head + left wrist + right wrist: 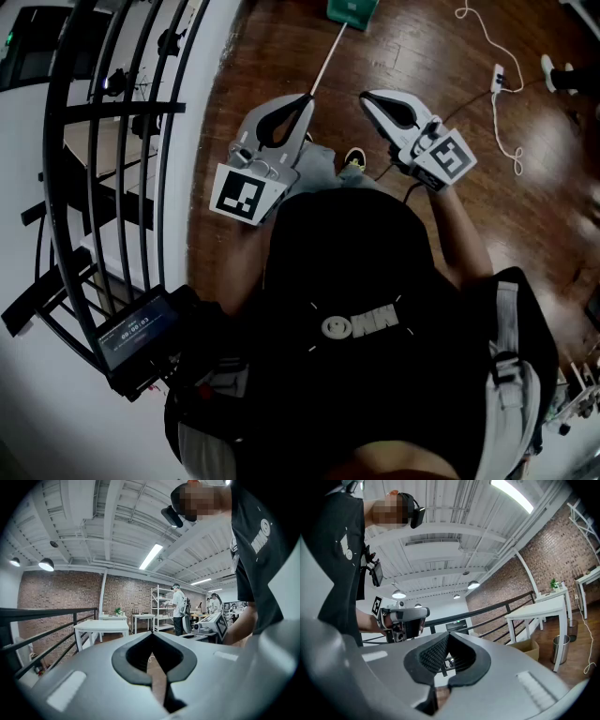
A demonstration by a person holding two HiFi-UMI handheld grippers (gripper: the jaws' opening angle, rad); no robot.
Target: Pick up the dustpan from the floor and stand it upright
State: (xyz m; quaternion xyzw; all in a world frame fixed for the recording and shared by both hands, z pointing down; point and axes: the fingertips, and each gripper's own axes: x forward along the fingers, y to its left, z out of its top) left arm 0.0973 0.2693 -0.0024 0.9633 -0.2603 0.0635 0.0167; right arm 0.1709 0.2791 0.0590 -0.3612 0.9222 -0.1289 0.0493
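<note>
A green dustpan [352,9] lies on the wooden floor at the top edge of the head view, and its long white handle [326,61] runs down toward me. My left gripper [305,98] is held level with its tip close to the handle's near end, apart from it. Its jaws meet at the tips with nothing between them [152,634]. To its right my right gripper [367,97] also points forward, shut and empty [447,634]. Neither gripper view shows the dustpan.
A black railing [112,141] runs along the left. A white power strip with its cable [497,80] lies on the floor at the right. White tables [101,627] and people [178,609] stand far off. A cardboard box [525,648] and metal bin [560,648] sit under a table.
</note>
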